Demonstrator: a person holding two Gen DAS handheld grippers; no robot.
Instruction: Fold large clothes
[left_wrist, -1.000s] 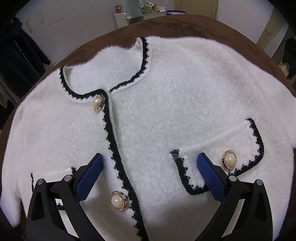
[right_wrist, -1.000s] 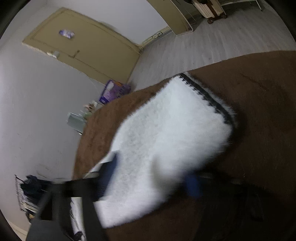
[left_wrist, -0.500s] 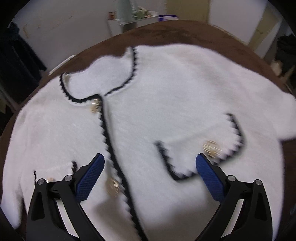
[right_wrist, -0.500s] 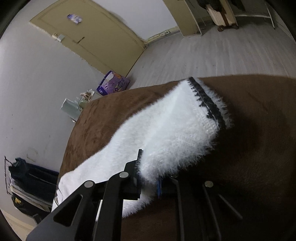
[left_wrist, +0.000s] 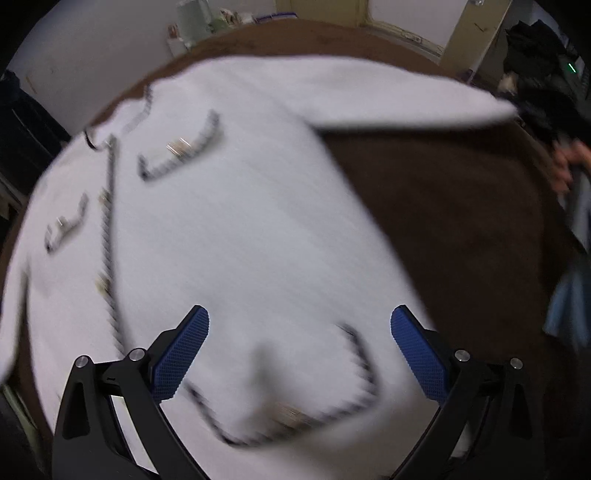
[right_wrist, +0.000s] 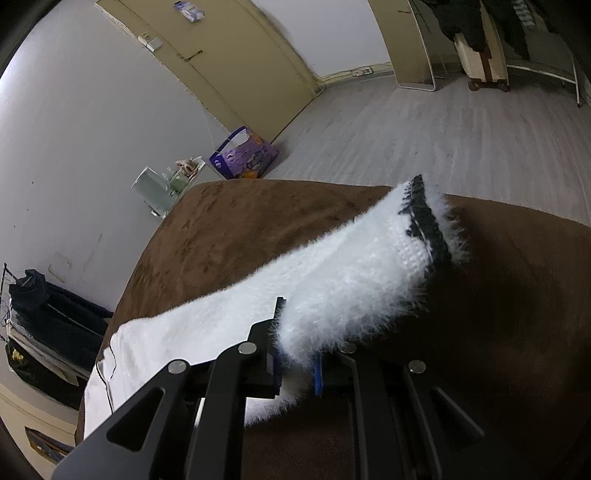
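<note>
The left gripper (left_wrist: 299, 343) points steeply down over a white fuzzy cardigan (left_wrist: 229, 236), its two blue-padded fingers (left_wrist: 181, 354) spread wide apart with nothing between them; whether they touch the fabric below cannot be told, as this view is smeared with motion blur. The right gripper (right_wrist: 295, 363) angles down more gently, its jaws pressed together and pinching the cardigan's sleeve (right_wrist: 343, 280), which rises off the surface from the grip. A person's hand (left_wrist: 570, 166) shows at the far right edge of the left view, beside the dark shape of that gripper. The cardigan lies front-up across a brown plush-covered table (right_wrist: 498, 314), filling most of it. It is white and fluffy, edged with a black scalloped trim (left_wrist: 108, 236) down the front opening and around the pocket flaps (left_wrist: 177, 147). Gold-rimmed buttons (left_wrist: 176, 147) show as blurred streaks. The lifted sleeve ends in a cuff (right_wrist: 424, 218) with a black band, and the sleeve's knit underside shows near it. Beyond the table are a pale wood floor (right_wrist: 424, 140), a beige door (right_wrist: 229, 55) and a purple bag (right_wrist: 243, 153) by the wall.
</note>
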